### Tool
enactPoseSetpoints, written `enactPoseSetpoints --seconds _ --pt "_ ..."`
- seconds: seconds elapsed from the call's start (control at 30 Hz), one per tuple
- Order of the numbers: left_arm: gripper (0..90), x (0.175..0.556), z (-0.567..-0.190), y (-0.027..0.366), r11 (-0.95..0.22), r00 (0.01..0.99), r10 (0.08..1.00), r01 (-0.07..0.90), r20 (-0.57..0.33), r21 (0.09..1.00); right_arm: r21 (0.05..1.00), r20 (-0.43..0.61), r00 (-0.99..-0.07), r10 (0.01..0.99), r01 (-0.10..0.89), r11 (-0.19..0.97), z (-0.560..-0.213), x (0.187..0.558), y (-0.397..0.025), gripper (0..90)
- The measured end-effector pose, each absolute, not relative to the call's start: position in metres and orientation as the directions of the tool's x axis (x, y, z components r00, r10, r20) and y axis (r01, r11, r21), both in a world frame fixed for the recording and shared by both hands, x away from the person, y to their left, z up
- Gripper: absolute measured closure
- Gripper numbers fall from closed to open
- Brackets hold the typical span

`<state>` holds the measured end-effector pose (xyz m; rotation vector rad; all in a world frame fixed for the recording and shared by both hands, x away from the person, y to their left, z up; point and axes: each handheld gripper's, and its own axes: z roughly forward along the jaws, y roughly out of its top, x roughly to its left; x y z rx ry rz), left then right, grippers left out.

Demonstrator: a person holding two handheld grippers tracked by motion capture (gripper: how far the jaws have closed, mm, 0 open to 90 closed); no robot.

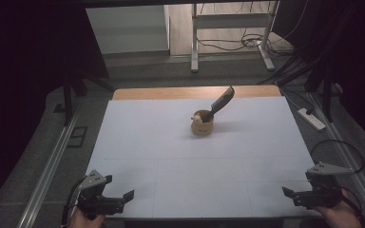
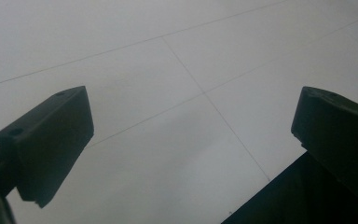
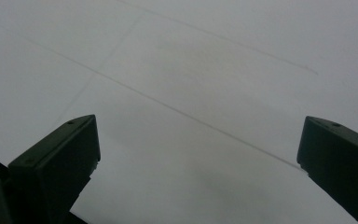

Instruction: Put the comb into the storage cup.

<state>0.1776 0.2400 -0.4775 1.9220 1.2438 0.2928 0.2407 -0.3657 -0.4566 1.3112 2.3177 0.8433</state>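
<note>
Left near corner of the white, faintly gridded table top (image 1: 171, 142): the left gripper (image 1: 126, 197), black with a grey three-cornered plate, rests low at the table's near edge, pointing inward toward the right. In the left gripper view its 2 jaws stand wide apart with bare white surface between them (image 2: 191, 135); released, grasping nothing. The table's near edge cuts across the lower right of that view.

Centre, toward the far side: a small, round, tan wooden cup (image 1: 202, 127) stands upright, well apart from both grippers. A dark grey, long-handled tool (image 1: 221, 103) leans out of it, handle tilted up and to the right. A small pale rounded object (image 1: 197, 118) sits at the cup's left rim; too small to identify.

Right near corner: the right gripper (image 1: 287, 192), same build, points inward toward the left. In the right gripper view its 2 jaws are likewise spread wide over bare table (image 3: 196, 135); released, empty.

Judgement: work not yet begun; both grippers idle, cup untouched.

Risks from here:
1. The cup looks light and top-heavy with the tool leaning out. A one-sided push from either jaw could tip it or slide it away.
2. Pulling the tool along its slant without steadying the cup could drag the cup over.
3. The pale object may roll off the rim if the cup is jolted.
</note>
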Motion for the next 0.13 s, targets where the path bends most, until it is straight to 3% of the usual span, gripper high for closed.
enactPoseSetpoints --seconds 0.13 --pt "0.0 0.1779 -0.4773 0.2396 -0.185 0.487 0.845 0.657 -0.223 0.731 0.625 -0.026 -0.507 0.862 0.665 0.41 -0.4579 0.2404 -0.3659 0.0"
